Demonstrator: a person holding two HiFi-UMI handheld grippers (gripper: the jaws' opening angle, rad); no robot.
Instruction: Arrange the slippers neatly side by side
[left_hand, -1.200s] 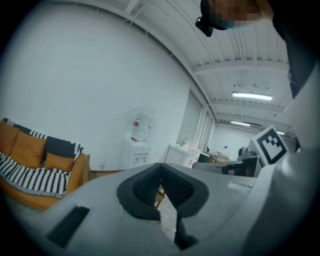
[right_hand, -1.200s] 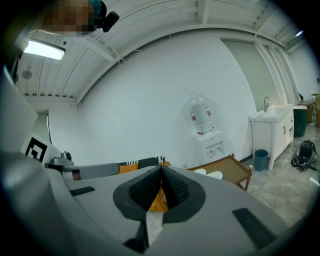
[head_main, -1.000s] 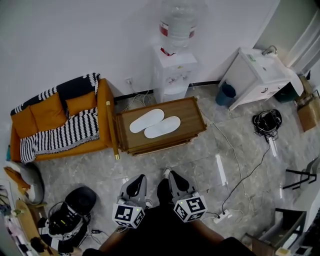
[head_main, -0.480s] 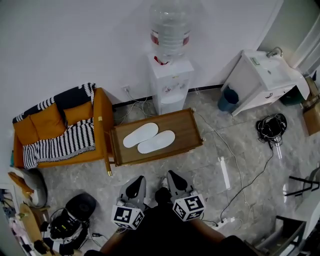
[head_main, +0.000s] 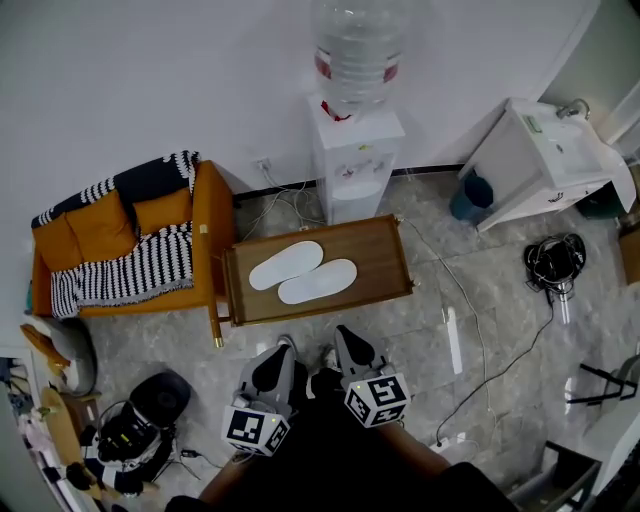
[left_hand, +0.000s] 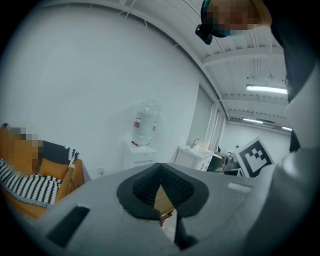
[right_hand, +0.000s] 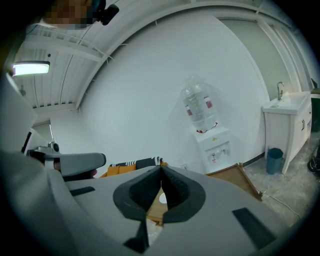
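While both slippers (head_main: 300, 272) lie side by side and touching on the table (head_main: 382, 252), the left gripper (head_main: 282, 350) and right gripper (head_main: 343, 336) are held closed and empty, well short of it. Judged reason: pairing appears complete.

No lettering can be read anywhere. The water bottle (head_main: 358, 42) on the dispenser (head_main: 356, 165) at the far wall carries a red label, its print too small to read. The cube on the left gripper (head_main: 283, 348) and the one on the right gripper (head_main: 341, 333) bear only black-and-white square markers.
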